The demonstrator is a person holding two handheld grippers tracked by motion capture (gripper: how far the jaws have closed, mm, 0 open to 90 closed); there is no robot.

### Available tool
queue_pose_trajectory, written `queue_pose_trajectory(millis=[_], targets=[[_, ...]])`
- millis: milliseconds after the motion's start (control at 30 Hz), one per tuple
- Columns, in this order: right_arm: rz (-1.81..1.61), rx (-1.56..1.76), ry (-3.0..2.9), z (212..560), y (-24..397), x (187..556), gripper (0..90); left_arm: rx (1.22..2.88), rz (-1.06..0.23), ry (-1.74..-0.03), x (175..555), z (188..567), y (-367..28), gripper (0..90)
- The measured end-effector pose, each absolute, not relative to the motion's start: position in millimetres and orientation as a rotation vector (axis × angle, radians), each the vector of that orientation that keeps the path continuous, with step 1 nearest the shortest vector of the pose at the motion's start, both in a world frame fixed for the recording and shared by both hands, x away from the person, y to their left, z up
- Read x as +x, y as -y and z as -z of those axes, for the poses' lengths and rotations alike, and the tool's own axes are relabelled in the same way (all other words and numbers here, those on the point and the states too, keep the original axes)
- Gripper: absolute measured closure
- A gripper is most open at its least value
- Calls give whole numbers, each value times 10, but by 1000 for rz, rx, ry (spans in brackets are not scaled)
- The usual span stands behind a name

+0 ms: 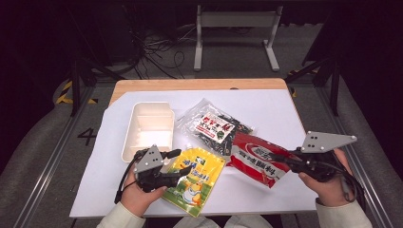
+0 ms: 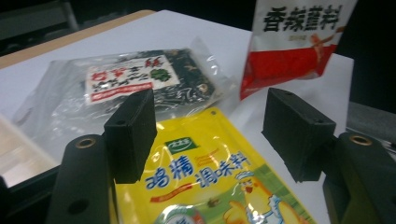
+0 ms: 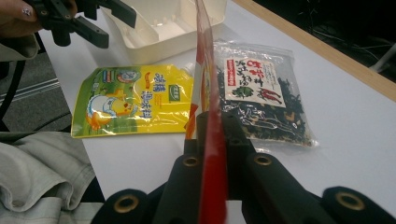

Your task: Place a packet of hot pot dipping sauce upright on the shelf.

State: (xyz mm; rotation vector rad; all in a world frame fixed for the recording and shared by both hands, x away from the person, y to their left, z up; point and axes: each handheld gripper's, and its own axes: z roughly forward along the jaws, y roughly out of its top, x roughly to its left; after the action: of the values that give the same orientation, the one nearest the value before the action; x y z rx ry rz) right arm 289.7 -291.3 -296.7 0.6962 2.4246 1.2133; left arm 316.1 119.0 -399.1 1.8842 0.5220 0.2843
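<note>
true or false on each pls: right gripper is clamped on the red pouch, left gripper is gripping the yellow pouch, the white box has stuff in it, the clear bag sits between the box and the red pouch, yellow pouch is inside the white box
1. The right gripper is clamped on the red pouch. True: its jaws are shut on the pouch's edge.
2. The left gripper is gripping the yellow pouch. False: its jaws stand open above the pouch, not pressing on it.
3. The white box has things in it. False: its compartments look empty.
4. The clear bag of dark dried contents lies between the box and the red pouch. True.
5. The yellow pouch is inside the white box. False: it lies flat on the white sheet, beside the box.
</note>
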Motion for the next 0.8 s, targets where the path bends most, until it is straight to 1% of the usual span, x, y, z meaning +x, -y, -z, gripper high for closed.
queue_pose_trajectory(millis=[33,133,367,467,533,700,800], targets=[[-1216,689,-2424,2960,2894,2903,884,1890,-269,-513,3176,3993,-1147,336],[-1227,665,-2428,2930,2832,2917,884,1902,-235,-502,3204,4001,-1033,284],[-1264,597,-2439,2876,2692,2920,884,1942,-179,-442,3250,4032,-793,230],[-1265,571,-2449,2867,2632,2919,884,1940,-167,-446,3279,4038,-725,213],[-1272,561,-2455,2863,2599,2919,884,1925,-136,-451,3296,4038,-692,202],[-1286,536,-2472,2860,2533,2917,884,1898,-130,-404,3330,4069,-629,196],[-1301,521,-2484,2865,2499,2929,884,1869,-81,-364,3344,4110,-578,224]])
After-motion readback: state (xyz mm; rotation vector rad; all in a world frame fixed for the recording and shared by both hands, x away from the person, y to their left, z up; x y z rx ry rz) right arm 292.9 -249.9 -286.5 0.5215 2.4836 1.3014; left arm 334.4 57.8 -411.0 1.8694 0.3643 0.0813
